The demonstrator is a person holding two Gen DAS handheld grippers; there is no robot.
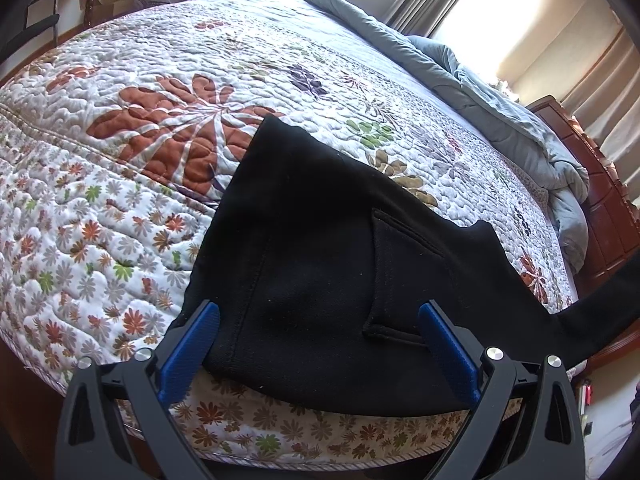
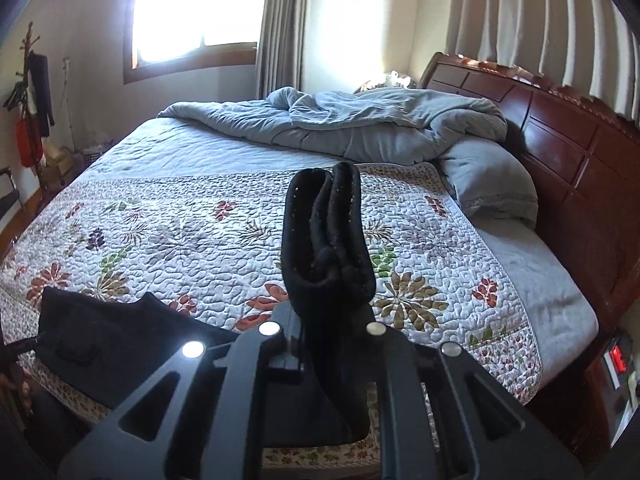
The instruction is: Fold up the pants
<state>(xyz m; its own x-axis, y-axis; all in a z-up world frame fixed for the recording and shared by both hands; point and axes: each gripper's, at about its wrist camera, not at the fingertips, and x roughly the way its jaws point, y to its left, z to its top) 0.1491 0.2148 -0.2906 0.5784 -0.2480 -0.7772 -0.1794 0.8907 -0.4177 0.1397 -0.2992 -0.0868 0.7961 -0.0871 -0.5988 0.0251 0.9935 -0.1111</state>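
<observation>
pants: black pants (image 1: pixel 320 248) spread on the quilted bed (image 1: pixel 140 128), near edge | left hand-held gripper (image 1: pixel 320 340): blue pads spread wide over the pants, not pinching | right hand-held gripper (image 2: pixel 326 312): pressed together, pinching a bunched fold of pants | containers: none seen

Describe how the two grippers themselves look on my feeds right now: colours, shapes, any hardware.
The left gripper has matte black angular arms with triangular cut-outs, round silver bolts at the pivots, and textured blue pads on its fingers. The right gripper shows the same black frame and silver bolts; its pads are hidden. No cables or sleeves show.
</observation>
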